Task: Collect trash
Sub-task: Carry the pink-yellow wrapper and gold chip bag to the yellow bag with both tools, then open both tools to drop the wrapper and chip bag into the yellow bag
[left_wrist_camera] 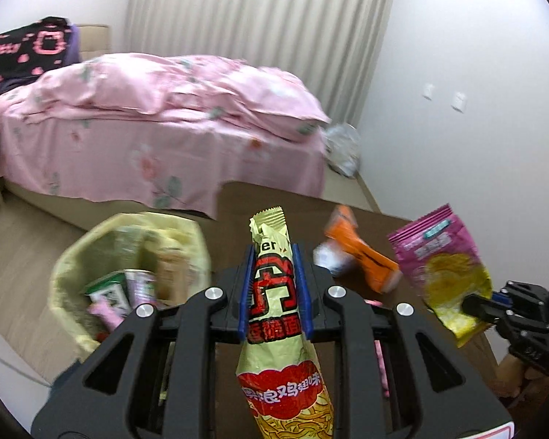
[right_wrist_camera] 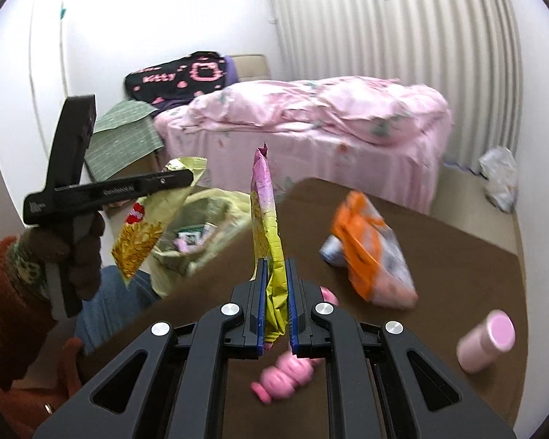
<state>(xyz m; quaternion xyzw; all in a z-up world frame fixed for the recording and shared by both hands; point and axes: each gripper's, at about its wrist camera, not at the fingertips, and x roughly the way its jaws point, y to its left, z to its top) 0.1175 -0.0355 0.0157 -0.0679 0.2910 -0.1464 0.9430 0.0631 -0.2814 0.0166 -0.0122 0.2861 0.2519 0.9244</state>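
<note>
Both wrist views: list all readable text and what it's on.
"er", big Chinese print below it too blurred to quote: noodle snack bag in the left gripper.
"kitty": black blanket on the bed.
Pink snack bag in the right gripper, orange wrapper: print blurred, unreadable.

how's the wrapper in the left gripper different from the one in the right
The noodle packet in the left gripper is pale gold with red print; the pink-and-yellow packet in the right gripper is pink on top, yellow below. Both are pinched upright, lifted above the brown table.
</note>
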